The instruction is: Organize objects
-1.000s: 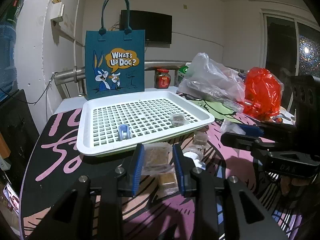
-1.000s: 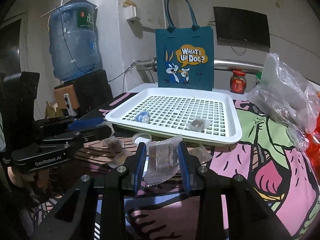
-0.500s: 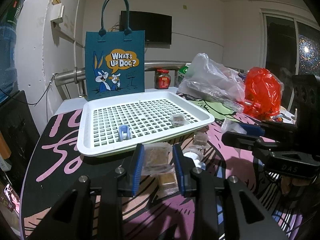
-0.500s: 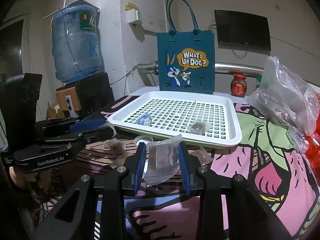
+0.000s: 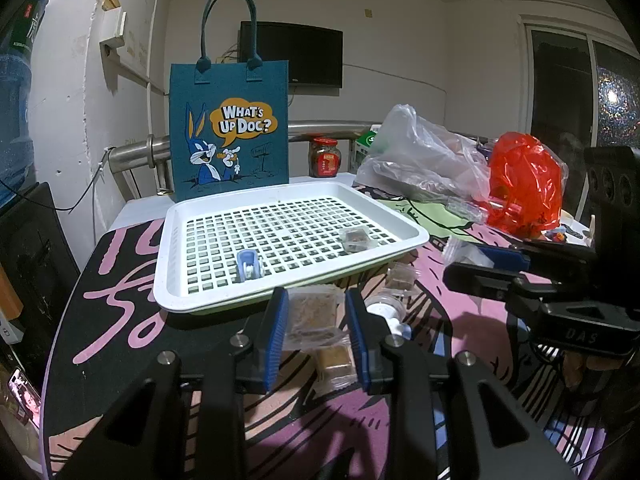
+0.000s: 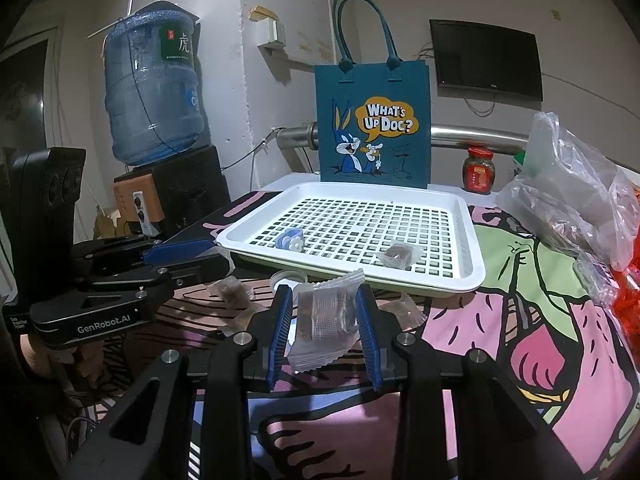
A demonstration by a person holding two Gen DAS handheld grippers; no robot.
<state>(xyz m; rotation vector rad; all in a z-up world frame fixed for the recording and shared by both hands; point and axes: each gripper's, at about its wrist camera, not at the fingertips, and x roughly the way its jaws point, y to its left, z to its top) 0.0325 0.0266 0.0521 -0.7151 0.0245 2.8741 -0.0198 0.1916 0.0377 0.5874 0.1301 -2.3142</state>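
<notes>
In the left wrist view my left gripper (image 5: pixel 316 314) is shut on a clear-wrapped pale snack packet (image 5: pixel 312 314), held just before the near rim of the white slotted tray (image 5: pixel 172 300). In the right wrist view my right gripper (image 6: pixel 325 316) is shut on a clear-wrapped brown snack packet (image 6: pixel 326 316) near the tray's (image 6: pixel 476 276) front edge. Inside the tray lie a small blue-and-white piece (image 5: pixel 249 266) (image 6: pixel 292 240) and one wrapped snack (image 5: pixel 357 238) (image 6: pixel 400 256). Each gripper shows in the other's view, the right gripper (image 5: pixel 500 268) and the left gripper (image 6: pixel 176 254).
Loose wrapped snacks (image 5: pixel 334 364) (image 5: pixel 400 276) (image 6: pixel 232 292) and a white lid (image 5: pixel 382 306) lie on the patterned table before the tray. Behind it stand a blue tote bag (image 5: pixel 228 132) and a red jar (image 5: pixel 325 156). Clear bag (image 5: pixel 420 160) and red bag (image 5: pixel 524 184) sit right; a water bottle (image 6: pixel 152 88) far left.
</notes>
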